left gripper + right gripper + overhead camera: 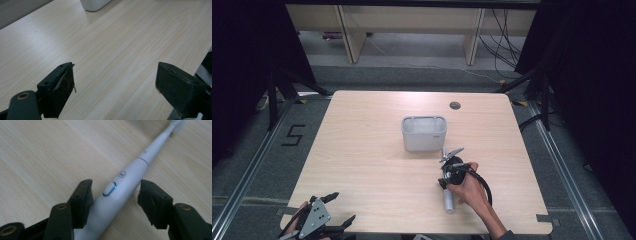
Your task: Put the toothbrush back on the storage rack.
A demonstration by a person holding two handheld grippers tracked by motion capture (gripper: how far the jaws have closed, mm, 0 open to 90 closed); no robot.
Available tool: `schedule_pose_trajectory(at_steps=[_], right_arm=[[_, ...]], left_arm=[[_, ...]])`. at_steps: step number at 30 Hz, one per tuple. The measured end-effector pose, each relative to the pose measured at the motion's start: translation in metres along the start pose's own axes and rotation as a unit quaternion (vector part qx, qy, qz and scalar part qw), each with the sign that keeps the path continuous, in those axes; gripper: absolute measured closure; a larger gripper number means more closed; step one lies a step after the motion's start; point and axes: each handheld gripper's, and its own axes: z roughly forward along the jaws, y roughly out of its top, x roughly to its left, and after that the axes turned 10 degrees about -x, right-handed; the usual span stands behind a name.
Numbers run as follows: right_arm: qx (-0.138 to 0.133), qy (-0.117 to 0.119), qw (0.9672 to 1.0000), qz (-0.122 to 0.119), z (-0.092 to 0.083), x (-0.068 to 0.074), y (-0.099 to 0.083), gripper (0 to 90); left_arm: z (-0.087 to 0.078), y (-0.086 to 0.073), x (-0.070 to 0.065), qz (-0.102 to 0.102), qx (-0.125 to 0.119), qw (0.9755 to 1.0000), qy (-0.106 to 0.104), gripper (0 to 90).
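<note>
A white electric toothbrush [125, 182] lies flat on the wooden table [362, 160], its brush head pointing away from my right gripper [116, 188]. The handle sits between the two black jaws at the oval button, which has a blue rim. The left pad is at the handle's side and a gap shows at the right pad, so the gripper is open around it. In the high view the toothbrush [448, 202] lies just in front of a white container [424, 132], with the right gripper [451, 175] over it. My left gripper [339, 209] rests open at the near left corner, holding nothing.
The white container [93, 5] stands at the table's middle, and I cannot see into it. A round cable hole [455, 105] is at the far edge. Bare wood lies ahead of the left gripper [115, 77]. The right gripper's black cable [484, 185] loops beside the hand.
</note>
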Motion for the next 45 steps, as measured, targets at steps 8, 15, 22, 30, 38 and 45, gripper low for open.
schedule_pose_trajectory(at_steps=[8, 15, 22, 30, 38, 45], right_arm=[[0.024, 0.015, 0.9996, 0.005, -0.009, -0.016, -0.003, 53.8], [0.077, 0.013, 0.9968, 0.014, -0.008, -0.029, -0.004, 61.7], [0.110, 0.026, 0.9934, -0.018, -0.007, -0.036, -0.002, 66.1], [0.162, 0.041, 0.9852, -0.037, -0.003, -0.038, 0.006, 66.4], [0.191, 0.040, 0.9777, -0.078, 0.002, -0.043, 0.011, 66.6], [0.215, 0.031, 0.9728, -0.079, 0.005, -0.038, 0.015, 66.7]], left_arm=[[0.001, -0.001, 0.000, 0.001, 0.007, 1.0000, -0.002, 14.8], [0.001, -0.001, -0.002, -0.009, -0.003, 0.9999, 0.003, 14.8], [0.000, 0.000, -0.001, -0.005, 0.000, 1.0000, 0.000, 14.8], [0.000, 0.000, 0.000, -0.005, 0.000, 1.0000, 0.000, 14.8], [0.000, 0.000, 0.000, -0.004, -0.001, 1.0000, 0.000, 14.8], [-0.001, 0.000, 0.000, 0.000, -0.002, 1.0000, 0.003, 14.8]])
